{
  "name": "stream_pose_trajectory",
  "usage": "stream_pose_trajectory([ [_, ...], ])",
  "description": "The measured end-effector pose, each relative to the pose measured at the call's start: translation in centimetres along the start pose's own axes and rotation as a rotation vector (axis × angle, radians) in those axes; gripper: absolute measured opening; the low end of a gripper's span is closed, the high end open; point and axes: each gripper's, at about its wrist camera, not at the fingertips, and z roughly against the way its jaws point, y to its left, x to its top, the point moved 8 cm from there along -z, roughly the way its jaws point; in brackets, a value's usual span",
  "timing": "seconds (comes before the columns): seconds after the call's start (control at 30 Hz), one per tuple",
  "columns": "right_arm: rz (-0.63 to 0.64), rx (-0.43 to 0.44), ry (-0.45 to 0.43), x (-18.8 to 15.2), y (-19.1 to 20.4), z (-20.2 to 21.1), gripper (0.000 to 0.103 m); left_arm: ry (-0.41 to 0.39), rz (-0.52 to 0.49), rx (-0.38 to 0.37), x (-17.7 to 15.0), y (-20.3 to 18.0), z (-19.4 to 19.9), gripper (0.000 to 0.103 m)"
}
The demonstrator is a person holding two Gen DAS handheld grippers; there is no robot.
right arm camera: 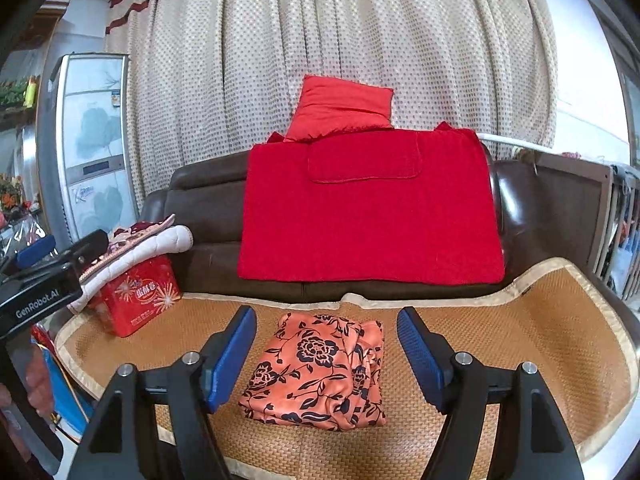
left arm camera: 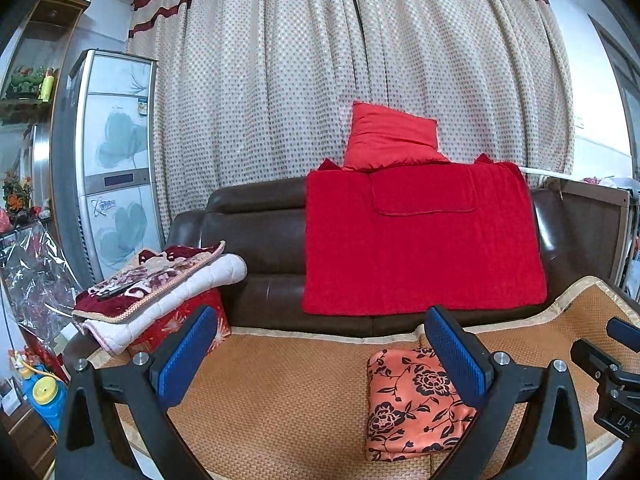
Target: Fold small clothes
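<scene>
An orange garment with a black flower print lies folded into a compact rectangle on the woven mat that covers the sofa seat. My right gripper hovers just above and in front of it, open, its blue pads on either side of the garment without touching it. In the left wrist view the same garment lies low and to the right, partly behind the right finger. My left gripper is wide open with nothing between its pads, over bare mat to the garment's left.
A red blanket hangs over the brown sofa back, with a red cushion on top. Folded quilts rest on a red box at the seat's left end. A tall cabinet stands at the left, curtains behind.
</scene>
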Motion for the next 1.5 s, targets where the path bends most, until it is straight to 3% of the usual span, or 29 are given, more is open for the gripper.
stream_pose_trajectory([
  [0.43, 0.051, -0.009, -0.031, 0.6, 1.3, 2.0, 0.076, 0.002, 0.0, 0.02, -0.1, 0.4, 0.8, 0.103],
  [1.5, 0.062, 0.027, -0.026, 0.4, 2.7, 1.8, 0.076, 0.0, -0.003, 0.006, -0.1, 0.8, 1.4, 0.103],
])
